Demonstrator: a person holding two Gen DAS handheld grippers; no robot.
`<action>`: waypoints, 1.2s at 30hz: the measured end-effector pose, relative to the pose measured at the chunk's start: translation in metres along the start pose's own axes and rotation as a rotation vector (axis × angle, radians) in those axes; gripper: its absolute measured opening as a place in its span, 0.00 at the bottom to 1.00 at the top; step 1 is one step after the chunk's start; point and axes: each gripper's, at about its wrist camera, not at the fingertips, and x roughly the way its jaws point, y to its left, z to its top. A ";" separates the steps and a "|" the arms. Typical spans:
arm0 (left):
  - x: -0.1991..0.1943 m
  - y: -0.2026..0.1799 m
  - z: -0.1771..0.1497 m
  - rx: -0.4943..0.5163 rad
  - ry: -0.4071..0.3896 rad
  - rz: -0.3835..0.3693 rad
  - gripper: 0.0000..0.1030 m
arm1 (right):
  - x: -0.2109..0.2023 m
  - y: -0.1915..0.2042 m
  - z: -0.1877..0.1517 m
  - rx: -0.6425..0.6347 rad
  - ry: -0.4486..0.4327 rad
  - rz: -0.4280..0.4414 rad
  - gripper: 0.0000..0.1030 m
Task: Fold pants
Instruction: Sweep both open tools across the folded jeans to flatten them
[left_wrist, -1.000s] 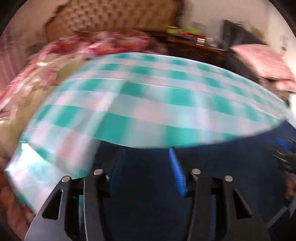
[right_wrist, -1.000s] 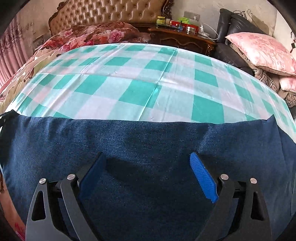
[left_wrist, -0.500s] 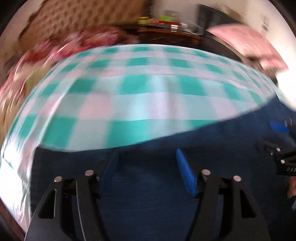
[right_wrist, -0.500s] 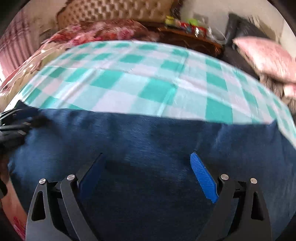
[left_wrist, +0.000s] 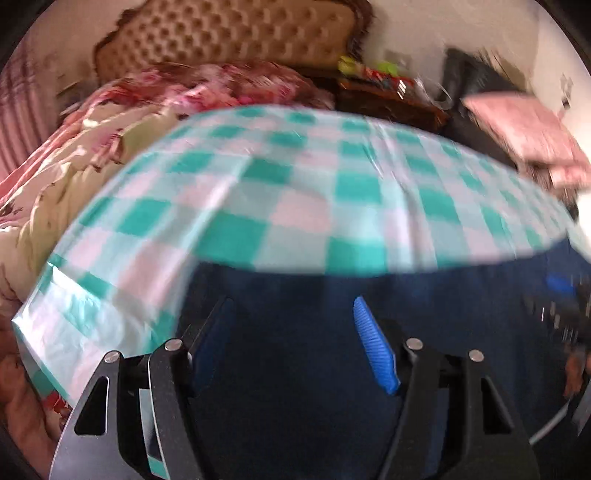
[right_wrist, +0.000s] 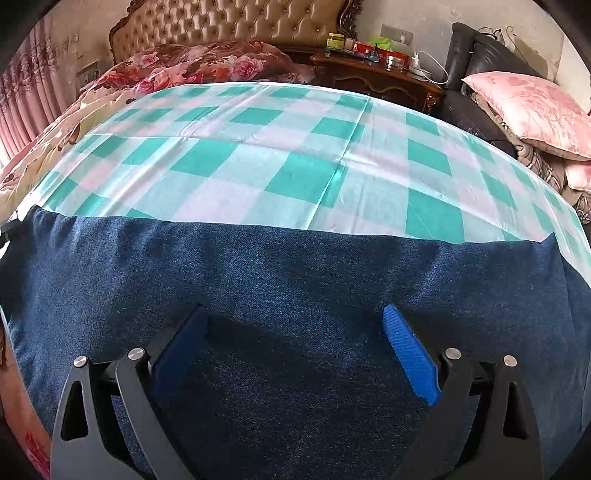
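The whole left wrist view is motion-smeared, so the clutter on the dark wooden nightstand (left_wrist: 391, 99) is just coloured streaks and the black-and-blue right hand-held gripper (left_wrist: 565, 295) at the right edge is a blur, can't tell how its jaws stand. The dark blue denim pants (right_wrist: 295, 280) run off the bottom and both sides of the right wrist view, and they cover the near part of the teal-and-white checked sheet (right_wrist: 280, 147).

My dark blue denim pants (right_wrist: 295, 295) lie flat across the near edge of the bed, top edge straight.
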 end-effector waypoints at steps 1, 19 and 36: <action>0.005 -0.002 -0.007 0.017 0.019 0.000 0.66 | 0.000 0.000 0.000 0.000 -0.001 0.001 0.90; -0.011 -0.015 -0.036 0.038 0.000 -0.006 0.70 | 0.002 -0.003 0.000 0.011 0.004 -0.005 0.95; 0.006 0.079 0.023 -0.146 -0.021 0.077 0.66 | -0.043 0.008 -0.029 0.010 -0.026 0.006 0.72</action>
